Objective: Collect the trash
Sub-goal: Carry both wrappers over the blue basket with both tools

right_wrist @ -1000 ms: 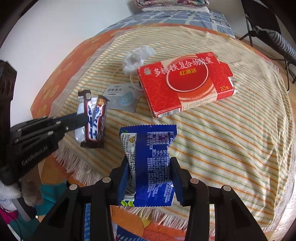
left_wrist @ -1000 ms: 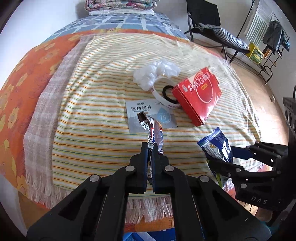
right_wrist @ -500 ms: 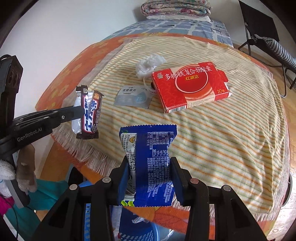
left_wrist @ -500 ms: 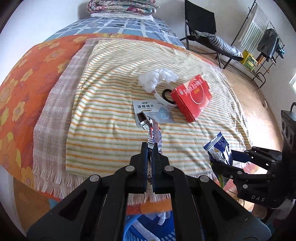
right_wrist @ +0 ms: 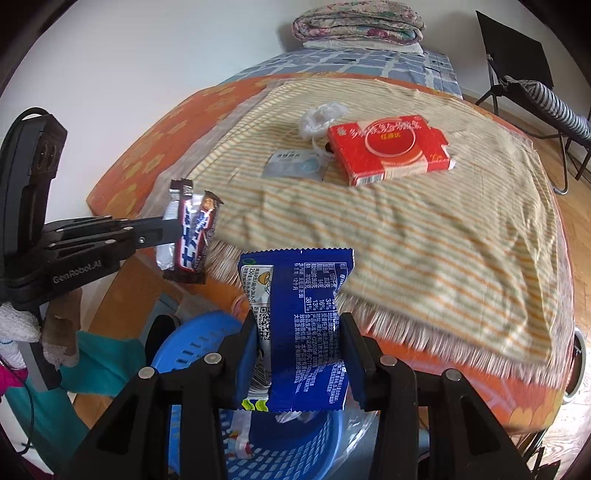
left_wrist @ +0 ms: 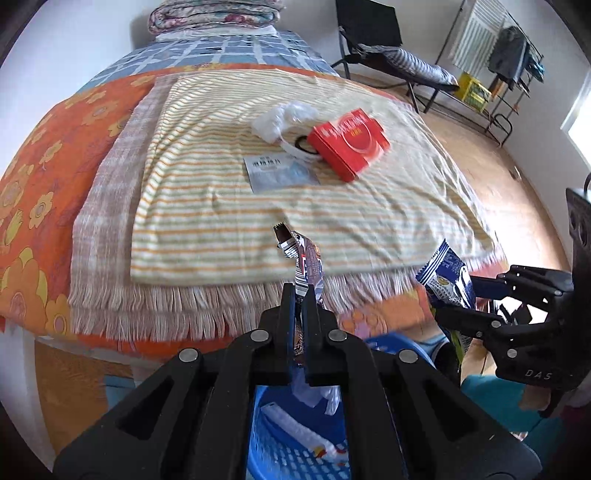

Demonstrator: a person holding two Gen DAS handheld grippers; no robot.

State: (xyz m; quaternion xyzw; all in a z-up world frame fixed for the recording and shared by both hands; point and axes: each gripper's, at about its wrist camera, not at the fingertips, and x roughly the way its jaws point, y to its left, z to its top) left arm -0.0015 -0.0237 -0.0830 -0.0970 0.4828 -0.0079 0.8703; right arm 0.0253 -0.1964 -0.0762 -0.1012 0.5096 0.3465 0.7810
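Note:
My left gripper (left_wrist: 300, 291) is shut on a candy bar wrapper (left_wrist: 303, 264), held upright off the bed's front edge; it also shows in the right wrist view (right_wrist: 192, 232). My right gripper (right_wrist: 299, 325) is shut on a blue snack packet (right_wrist: 303, 332), also in the left wrist view (left_wrist: 445, 275). Both hang above a blue plastic basket (right_wrist: 195, 345) on the floor, which holds some trash (left_wrist: 299, 432). On the striped cloth (left_wrist: 207, 192) lie a red box (left_wrist: 349, 142), a wipe sachet (left_wrist: 280, 171), a crumpled white bag (left_wrist: 284, 116) and a tape roll (left_wrist: 301, 147).
The bed has an orange flowered cover (left_wrist: 40, 173) and folded quilts (left_wrist: 218, 14) at its far end. A folding chair (left_wrist: 373, 40) and a clothes rack (left_wrist: 495, 55) stand on the wooden floor to the right.
Both grippers have drawn back from over the bed to beyond its front edge, carrying their wrappers. The blue basket has come into view beneath them.

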